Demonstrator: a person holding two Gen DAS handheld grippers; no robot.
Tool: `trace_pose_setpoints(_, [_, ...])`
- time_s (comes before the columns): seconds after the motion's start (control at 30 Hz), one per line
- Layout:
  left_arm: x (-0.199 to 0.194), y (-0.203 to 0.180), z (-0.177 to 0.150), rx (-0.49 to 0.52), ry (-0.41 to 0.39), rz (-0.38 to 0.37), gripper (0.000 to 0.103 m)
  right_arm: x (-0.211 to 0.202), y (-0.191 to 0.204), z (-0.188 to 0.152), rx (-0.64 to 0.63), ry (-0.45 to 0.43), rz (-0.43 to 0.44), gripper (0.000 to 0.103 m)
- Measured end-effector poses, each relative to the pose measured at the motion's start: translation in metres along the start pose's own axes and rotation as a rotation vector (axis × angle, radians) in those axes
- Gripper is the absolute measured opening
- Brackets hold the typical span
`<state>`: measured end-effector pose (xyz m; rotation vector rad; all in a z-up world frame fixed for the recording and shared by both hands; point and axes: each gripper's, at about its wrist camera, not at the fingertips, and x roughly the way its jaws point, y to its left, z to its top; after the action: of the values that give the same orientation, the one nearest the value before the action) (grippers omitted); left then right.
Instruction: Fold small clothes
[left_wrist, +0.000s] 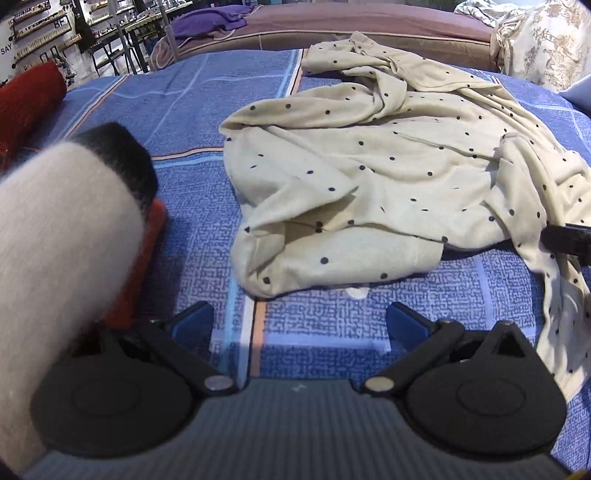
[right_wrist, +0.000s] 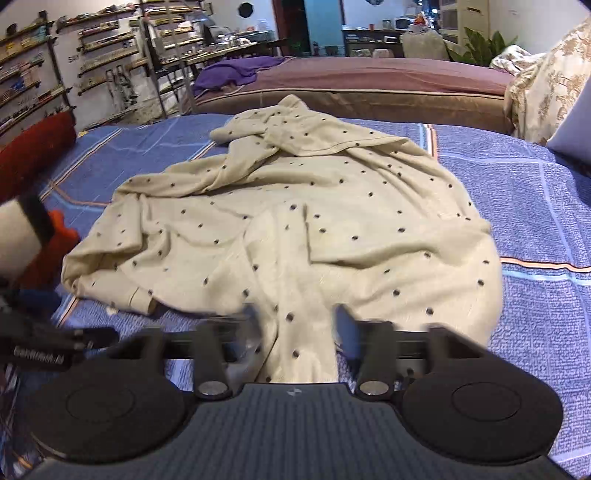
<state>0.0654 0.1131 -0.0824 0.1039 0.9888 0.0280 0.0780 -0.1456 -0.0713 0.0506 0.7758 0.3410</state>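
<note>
Lying crumpled on the blue checked bedspread, near its middle: a cream garment with dark polka dots, bunched into folds, one sleeve twisting toward the far edge of the bed. Hovering at the near left edge of the garment, the left gripper, blue fingertips spread wide apart, nothing between them, only bedspread below. Reaching over the near hem, the right gripper, fingers blurred, standing partly apart with a strip of dotted cloth running between them; whether the pads are pressing on that cloth, impossible to tell through the blur. Crossing the left side of the left wrist view, a fuzzy white sleeve with a black cuff, an orange-red cloth lying just beyond it. Resting at the far left of the bed, a red rolled cloth. Standing behind the bed, a mauve-covered mattress with a purple blanket on it, shelves lining the wall beyond
</note>
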Motion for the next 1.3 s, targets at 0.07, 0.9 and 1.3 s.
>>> trace_pose_setpoints(0.07, [0.002,0.001,0.004,0.006,-0.024,-0.007,0.103,-0.021,-0.004,-0.002,0.018,-0.081,-0.018,0.004])
trace_pose_setpoints(0.9, [-0.087,0.049,0.070,-0.134,-0.288,-0.178,0.014,-0.036,-0.073,0.001,0.231,-0.140,-0.071,0.103])
trace_pose_setpoints(1.3, [-0.093,0.058,0.034,-0.154,-0.192,-0.191,0.064,0.038,0.012,-0.018,0.760,-0.102,0.341,0.103])
